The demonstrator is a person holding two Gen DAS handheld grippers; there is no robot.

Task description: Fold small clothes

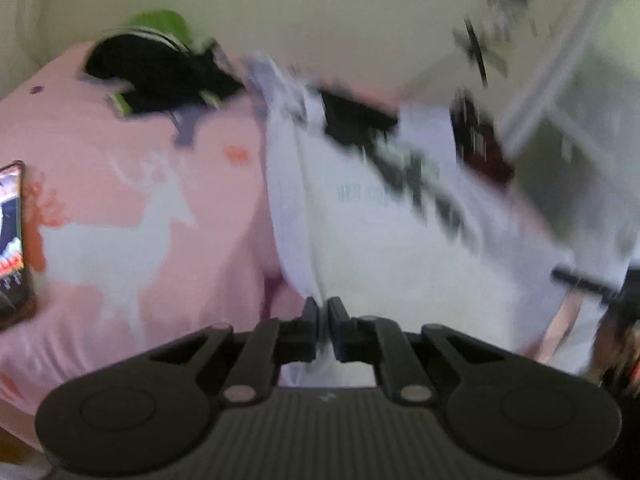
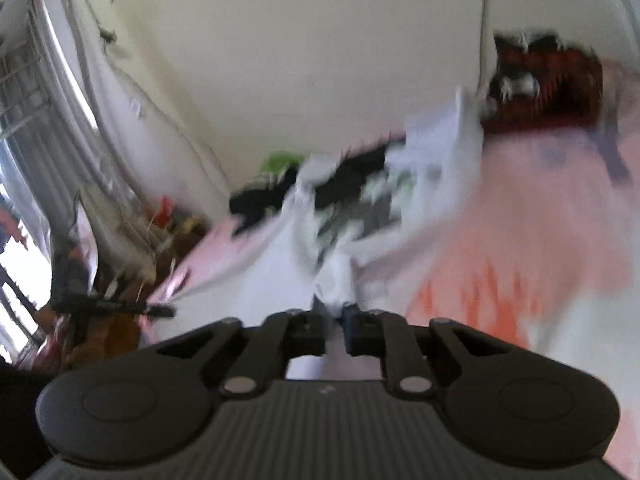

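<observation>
A white small garment with a black and green print point(image 1: 384, 232) hangs stretched above the pink bedsheet point(image 1: 132, 184). My left gripper point(image 1: 323, 312) is shut on one edge of it. My right gripper point(image 2: 335, 312) is shut on another edge of the same white garment point(image 2: 348, 216), which bunches up just past the fingers. Both views are blurred by motion. The right gripper's arm shows as a dark bar in the left wrist view point(image 1: 580, 282), and the left gripper's arm shows in the right wrist view point(image 2: 116, 304).
A black and green garment point(image 1: 160, 76) lies at the far end of the bed. A dark red garment point(image 2: 548, 88) lies further along the bed. A phone point(image 1: 12, 236) rests on the sheet at the left. A window and cluttered floor point(image 2: 40, 184) lie beside the bed.
</observation>
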